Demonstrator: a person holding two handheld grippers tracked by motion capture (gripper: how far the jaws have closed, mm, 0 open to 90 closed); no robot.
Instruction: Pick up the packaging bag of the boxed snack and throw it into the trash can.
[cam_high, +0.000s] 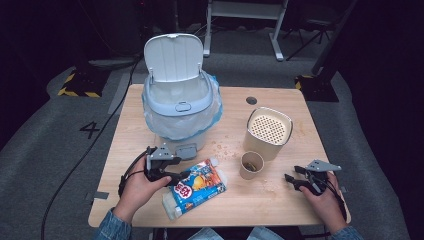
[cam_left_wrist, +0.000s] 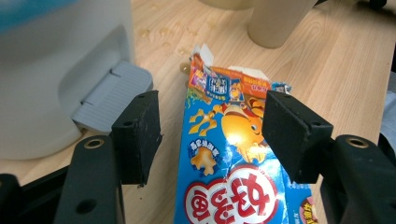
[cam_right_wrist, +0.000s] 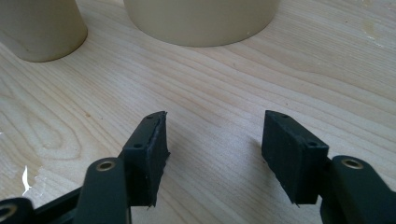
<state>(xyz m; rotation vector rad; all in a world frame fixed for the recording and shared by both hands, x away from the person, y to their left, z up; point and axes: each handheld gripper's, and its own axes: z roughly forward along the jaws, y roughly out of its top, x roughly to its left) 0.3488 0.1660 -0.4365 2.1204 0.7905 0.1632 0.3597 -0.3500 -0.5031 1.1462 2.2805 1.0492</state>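
The jaws of the left gripper (cam_left_wrist: 212, 135) stand apart on either side of a blue snack packet (cam_left_wrist: 233, 154), their pads clear of its wrapper, so the packet lies between them without being pinched. The packet is glossy blue with an orange cartoon creature, a white and red round logo near the gripper and a torn, ragged orange top pointing away; it lies flat and crumpled on the desk (cam_high: 280, 200), just in front of the bin's grey pedal (cam_left_wrist: 112, 95), near the front edge in the high view. The right gripper (cam_right_wrist: 212, 154) holds its jaws open over bare wood with nothing between them, low over the desk at the right. The desk is pale wood with visible grain, scattered with crumbs around its middle. On it stands a white bin (cam_high: 180, 107) with its lid tipped up and a blue-edged liner, a beige canister with a perforated top (cam_high: 268, 132), and a small paper cup (cam_high: 251, 165) just beside the canister. Around the desk the room is dark, with grey carpet, a painted number on the floor and yellow-black striped feet of stands. The left hand (cam_high: 137, 192) grips its gripper from behind with the jaws pointing toward the packet; the right hand (cam_high: 325, 197) rests at the desk's right front corner, both in denim sleeves
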